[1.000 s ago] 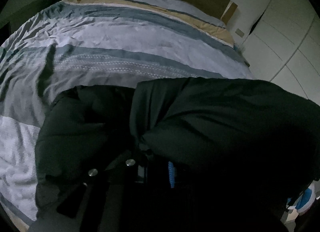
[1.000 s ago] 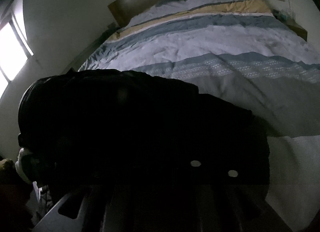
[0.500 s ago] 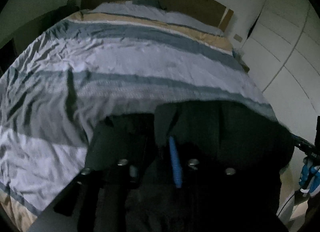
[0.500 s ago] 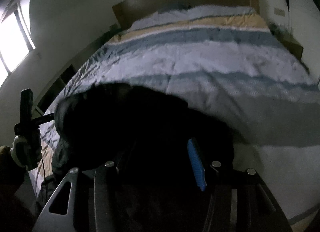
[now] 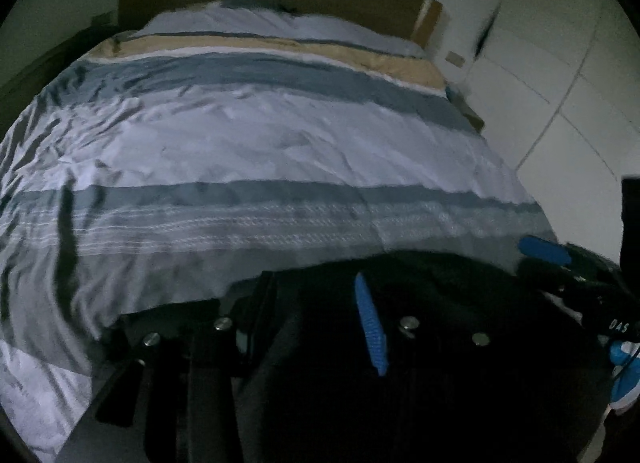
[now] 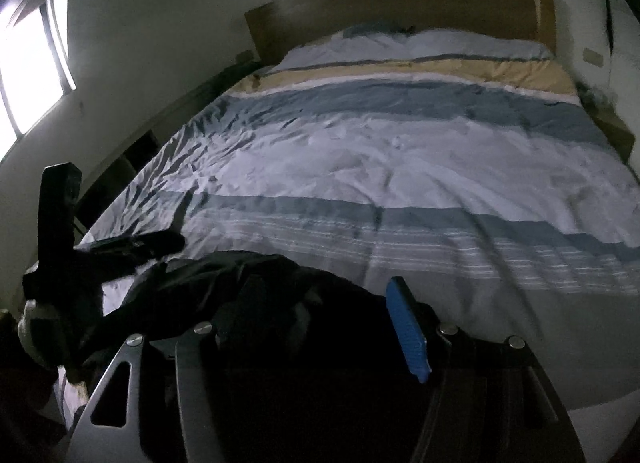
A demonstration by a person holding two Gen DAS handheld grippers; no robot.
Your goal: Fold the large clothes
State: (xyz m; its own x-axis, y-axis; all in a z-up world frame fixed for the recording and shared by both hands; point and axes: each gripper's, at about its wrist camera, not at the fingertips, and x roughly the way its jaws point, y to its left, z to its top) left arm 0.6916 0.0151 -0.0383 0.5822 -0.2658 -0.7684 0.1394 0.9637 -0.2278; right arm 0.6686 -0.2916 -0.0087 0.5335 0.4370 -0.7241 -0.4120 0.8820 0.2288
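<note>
Dark clothing (image 5: 440, 363), a large black garment, lies bunched at the foot end of the bed (image 5: 240, 143), on the striped duvet (image 6: 400, 167) and right below both cameras. Nearest the lens in the left wrist view, the left gripper (image 5: 316, 315) hangs over the garment with its jaws opening; the blue pad (image 5: 370, 323) of one finger stands clear against the black cloth, and the other finger is a dark shape to its left, above the edge where garment meets duvet. Cloth fills the gap beneath the fingers, but in this dim light it seems the pads no longer press on it. In the right wrist view the right gripper (image 6: 332, 323) is likewise opening, its blue-padded finger (image 6: 408, 331) on the right and its dark finger on the left, with the crumpled garment lying below and between them, apparently loose. The two tools sit near each other at the foot of the bed: each shows at the edge of the other's view, the right one with a blue pad, the left one dark on its black handle. Beyond the garment the duvet runs up the bed in grey, white, blue and tan bands to the pillows (image 6: 420, 47) and the wooden headboard (image 6: 400, 3). A bright window (image 6: 28, 63) is left of the bed, and white wardrobe doors (image 5: 560, 83) right of it.
</note>
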